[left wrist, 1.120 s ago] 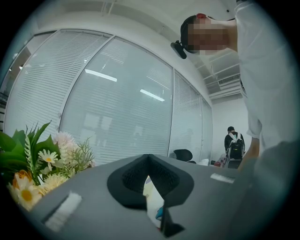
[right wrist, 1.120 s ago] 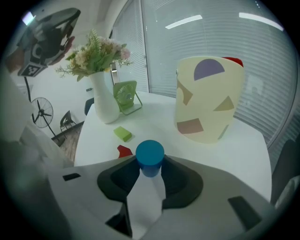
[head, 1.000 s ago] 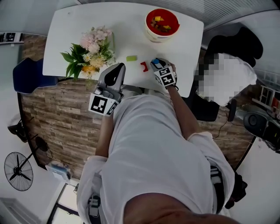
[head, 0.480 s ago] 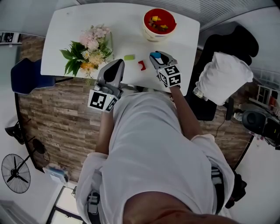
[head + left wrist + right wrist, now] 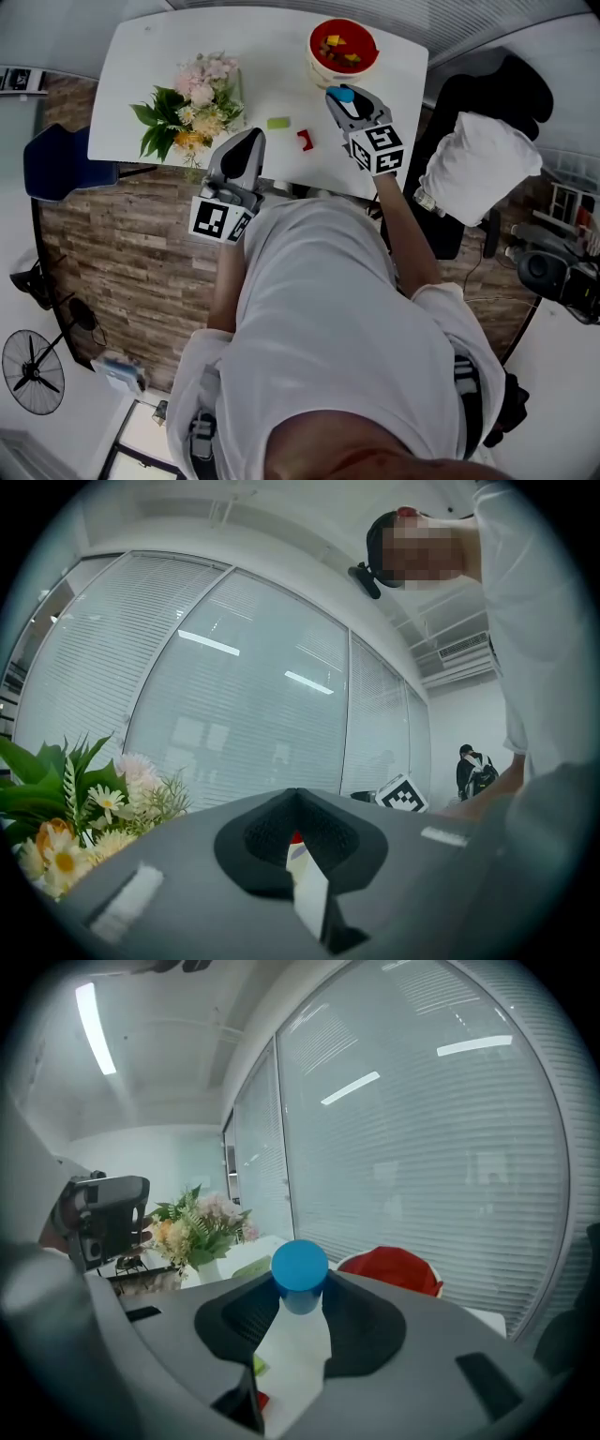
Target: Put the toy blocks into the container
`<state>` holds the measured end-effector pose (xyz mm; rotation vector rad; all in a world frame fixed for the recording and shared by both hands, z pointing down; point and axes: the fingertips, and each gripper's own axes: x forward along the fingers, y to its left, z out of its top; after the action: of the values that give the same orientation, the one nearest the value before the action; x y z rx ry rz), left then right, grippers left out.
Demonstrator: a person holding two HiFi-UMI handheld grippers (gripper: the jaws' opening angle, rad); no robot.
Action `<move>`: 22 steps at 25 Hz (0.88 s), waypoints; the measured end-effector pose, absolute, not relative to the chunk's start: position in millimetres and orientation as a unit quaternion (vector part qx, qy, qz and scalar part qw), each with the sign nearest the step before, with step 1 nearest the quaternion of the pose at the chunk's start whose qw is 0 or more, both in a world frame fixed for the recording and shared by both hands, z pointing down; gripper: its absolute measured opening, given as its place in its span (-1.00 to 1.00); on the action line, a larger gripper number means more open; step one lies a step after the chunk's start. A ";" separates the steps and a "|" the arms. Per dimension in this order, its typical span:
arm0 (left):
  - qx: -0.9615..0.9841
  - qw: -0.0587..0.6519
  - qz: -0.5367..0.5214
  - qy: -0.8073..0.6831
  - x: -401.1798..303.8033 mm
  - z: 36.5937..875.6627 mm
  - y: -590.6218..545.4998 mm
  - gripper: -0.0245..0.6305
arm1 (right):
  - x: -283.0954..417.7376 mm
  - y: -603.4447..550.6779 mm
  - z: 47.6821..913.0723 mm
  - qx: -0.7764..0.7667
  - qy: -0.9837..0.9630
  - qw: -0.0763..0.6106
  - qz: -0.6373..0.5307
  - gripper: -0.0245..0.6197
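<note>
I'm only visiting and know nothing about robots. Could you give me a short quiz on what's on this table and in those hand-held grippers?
1. Multiple choice: what sits between the jaws of the right gripper? A) a blue block B) a flower C) nothing
2. True or false: the red container is empty.
3. How many loose blocks lie on the table, outside the container?

Key: 1 A. 2 False, it holds several coloured blocks. 3 Two, the green block and the red block.
</note>
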<state>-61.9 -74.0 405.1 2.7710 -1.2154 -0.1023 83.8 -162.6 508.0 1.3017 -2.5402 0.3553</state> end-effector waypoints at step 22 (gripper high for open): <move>0.904 0.057 -0.032 -0.422 -71.3 404.5 -67.5 -0.97 | 118.1 -265.4 536.6 0.459 -0.846 0.255 0.087 -0.49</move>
<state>-71.3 -67.5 404.5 2.7430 -1.2794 -0.0967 118.1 -265.4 536.6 1.2463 -2.2980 0.2374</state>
